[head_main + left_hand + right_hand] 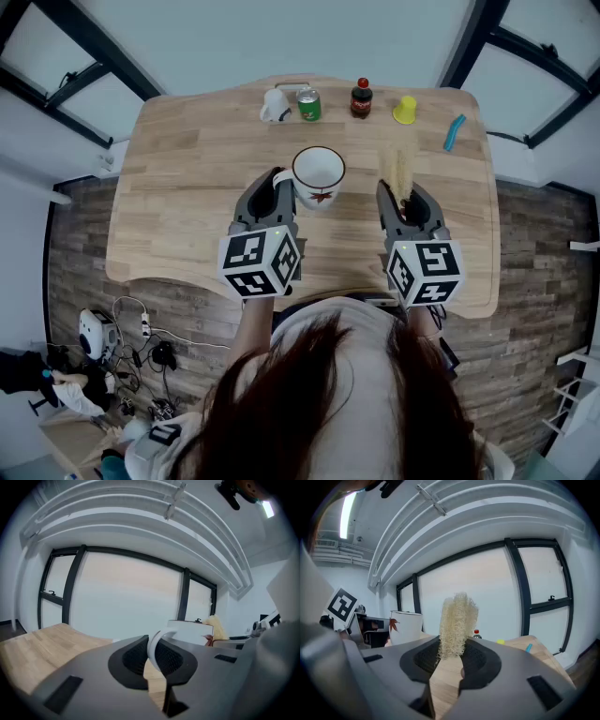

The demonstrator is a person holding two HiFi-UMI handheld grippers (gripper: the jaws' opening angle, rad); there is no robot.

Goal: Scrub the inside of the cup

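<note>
Upright, the white cup (pixel 319 171) shows a dark rim and red leaf.

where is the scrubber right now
The pale fibrous scrubber is clamped in the jaws of the right gripper, sticking out past their tips. In the head view it is just right of the white cup, mid wooden table.

The pale wooden tabletop (pixel 187 187) looks matt, with its grain and plank joints plain to see. On it, the white cup with a dark rim (pixel 319 173) is smooth and glossy, like enamel. Right of the cup, the pale straw-coloured fibrous scrubber (pixel 457 620) is coarse and open-meshed. The left hand-held gripper (pixel 152 656) and the right hand-held gripper (pixel 451 660) are matt grey plastic with black, finely ribbed pads (pixel 133 658). Behind the cup, the green can (pixel 308 104) has a metallic sheen.
</note>
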